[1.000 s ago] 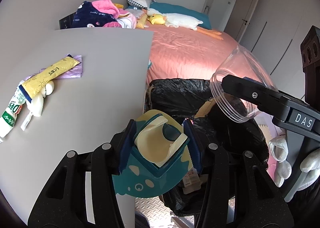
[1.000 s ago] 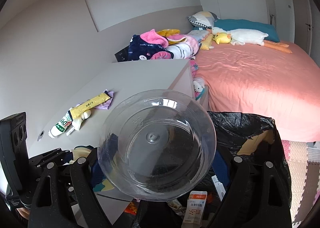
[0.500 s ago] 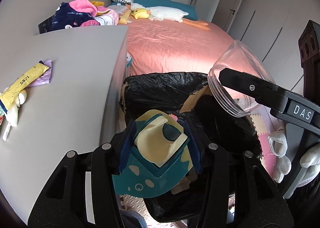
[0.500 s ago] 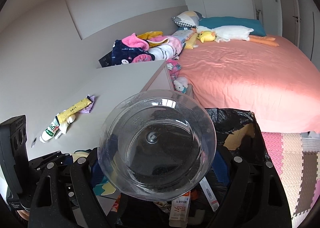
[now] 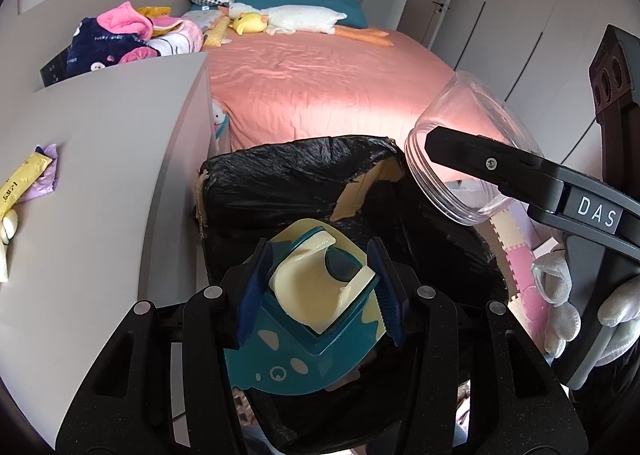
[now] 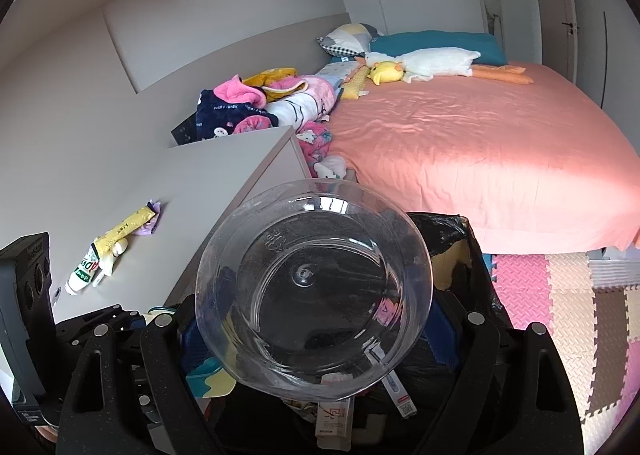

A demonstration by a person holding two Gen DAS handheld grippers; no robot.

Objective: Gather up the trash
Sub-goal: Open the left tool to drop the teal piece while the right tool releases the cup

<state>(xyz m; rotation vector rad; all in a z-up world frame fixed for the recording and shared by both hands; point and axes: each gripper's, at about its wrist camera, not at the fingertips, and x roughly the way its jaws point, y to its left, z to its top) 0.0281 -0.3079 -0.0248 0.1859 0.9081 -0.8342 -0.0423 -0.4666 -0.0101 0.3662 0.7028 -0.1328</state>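
My left gripper (image 5: 318,287) is shut on a teal and cream paper package (image 5: 320,319), held over the open bin lined with a black bag (image 5: 296,179). My right gripper (image 6: 314,329) is shut on a wide clear plastic bowl (image 6: 312,287), its bottom facing the camera, also above the bin (image 6: 472,255). In the left wrist view that bowl (image 5: 472,159) hangs at the right, pinched by a black finger (image 5: 500,167). Cartons and wrappers (image 6: 334,419) lie inside the bin. More trash, a yellow sachet (image 6: 128,229) and a tube (image 6: 82,273), lies on the grey desk (image 6: 208,183).
A bed with a pink sheet (image 6: 480,151) stands beyond the bin, with plush toys (image 6: 420,65) and a pile of clothes (image 6: 256,103) at its head. Foam floor mats (image 6: 568,295) lie to the right. A gloved hand (image 5: 580,311) holds the right gripper's handle.
Both grippers have moved right, away from the desk and over the bin, each still holding its item. The desk trash has slid toward the left edge of both views.
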